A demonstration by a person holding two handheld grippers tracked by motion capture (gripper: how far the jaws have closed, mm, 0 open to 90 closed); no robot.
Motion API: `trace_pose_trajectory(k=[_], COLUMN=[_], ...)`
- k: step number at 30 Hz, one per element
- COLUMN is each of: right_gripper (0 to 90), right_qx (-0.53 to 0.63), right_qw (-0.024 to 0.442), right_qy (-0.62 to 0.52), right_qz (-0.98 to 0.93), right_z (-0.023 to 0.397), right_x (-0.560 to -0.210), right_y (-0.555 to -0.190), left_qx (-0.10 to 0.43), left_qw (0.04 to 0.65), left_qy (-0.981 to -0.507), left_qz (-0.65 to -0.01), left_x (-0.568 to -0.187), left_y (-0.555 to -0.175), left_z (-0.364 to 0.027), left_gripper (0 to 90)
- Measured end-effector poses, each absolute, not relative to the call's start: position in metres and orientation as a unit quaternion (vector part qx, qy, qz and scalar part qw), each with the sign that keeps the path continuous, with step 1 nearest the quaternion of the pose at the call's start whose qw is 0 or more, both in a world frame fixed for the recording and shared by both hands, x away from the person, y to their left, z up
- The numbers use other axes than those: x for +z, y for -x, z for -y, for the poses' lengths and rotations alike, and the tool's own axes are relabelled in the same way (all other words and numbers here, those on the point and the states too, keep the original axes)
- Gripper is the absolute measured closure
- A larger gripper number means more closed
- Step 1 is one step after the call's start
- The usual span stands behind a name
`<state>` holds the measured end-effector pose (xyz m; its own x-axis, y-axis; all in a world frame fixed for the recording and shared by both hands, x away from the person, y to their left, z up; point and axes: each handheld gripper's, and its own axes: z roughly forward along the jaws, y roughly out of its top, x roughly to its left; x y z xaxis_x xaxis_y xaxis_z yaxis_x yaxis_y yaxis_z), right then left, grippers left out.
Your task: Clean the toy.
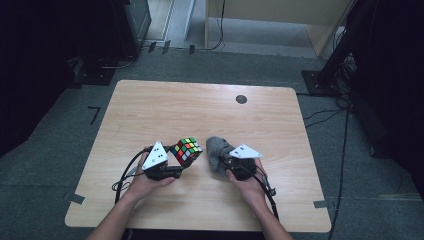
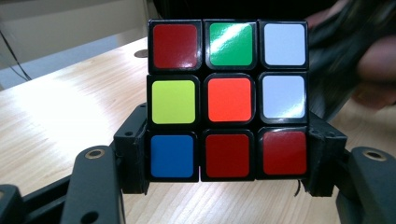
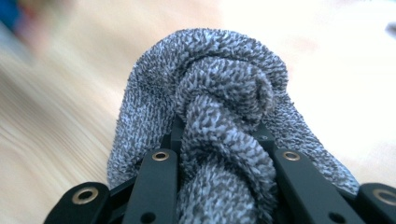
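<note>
Cube in one hand, cloth in the other

Left gripper [image 1: 176,169] has its jaws clamped on the puzzle cube [image 1: 186,151], lifted just off the counter [image 1: 165,107]. Right gripper [image 1: 227,161] has its jaws squeezed onto the bunched grey cloth [image 1: 217,152], right beside the cube.

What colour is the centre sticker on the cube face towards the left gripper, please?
Orange, clearest in the left gripper view: cube.

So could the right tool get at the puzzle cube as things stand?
Probably not: the right tool is shut on the grey cloth, and the left tool already clamps the puzzle cube.
</note>
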<state>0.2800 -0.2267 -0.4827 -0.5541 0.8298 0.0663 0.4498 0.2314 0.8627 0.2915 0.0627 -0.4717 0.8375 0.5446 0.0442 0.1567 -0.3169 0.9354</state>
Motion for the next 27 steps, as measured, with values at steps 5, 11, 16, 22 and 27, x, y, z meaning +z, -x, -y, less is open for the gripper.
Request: trace_pose_trajectory(k=[5,11,16,22,27], right_gripper=[72.2,72.1,72.3,72.3,72.4], right_qx=[0.543,0.596,0.601,0.576,0.522], right_qw=[0.227,0.167,0.123,0.088,0.086], right_qy=[-0.370,-0.348,-0.353,-0.388,-0.414], right_qz=[-0.719,-0.705,-0.706,-0.714,-0.741], right_z=[0.226,0.213,0.211,0.224,0.226], right_x=[-0.444,-0.436,-0.445,-0.460,-0.472], right_y=[-0.259,-0.250,-0.255,-0.271,-0.277], left_qx=[0.172,0.174,0.170,0.166,0.168], left_qw=[0.531,0.530,0.539,0.552,0.563], left_qy=[-0.803,-0.815,-0.814,-0.808,-0.797], left_qz=[-0.207,-0.153,-0.130,-0.125,-0.138], left_x=[-0.474,-0.475,-0.470,-0.467,-0.461], left_y=[-0.288,-0.275,-0.270,-0.270,-0.273], left_z=[-0.056,-0.042,-0.043,-0.049,-0.052], left_gripper=[34.2,34.2,34.2,34.3,34.4])
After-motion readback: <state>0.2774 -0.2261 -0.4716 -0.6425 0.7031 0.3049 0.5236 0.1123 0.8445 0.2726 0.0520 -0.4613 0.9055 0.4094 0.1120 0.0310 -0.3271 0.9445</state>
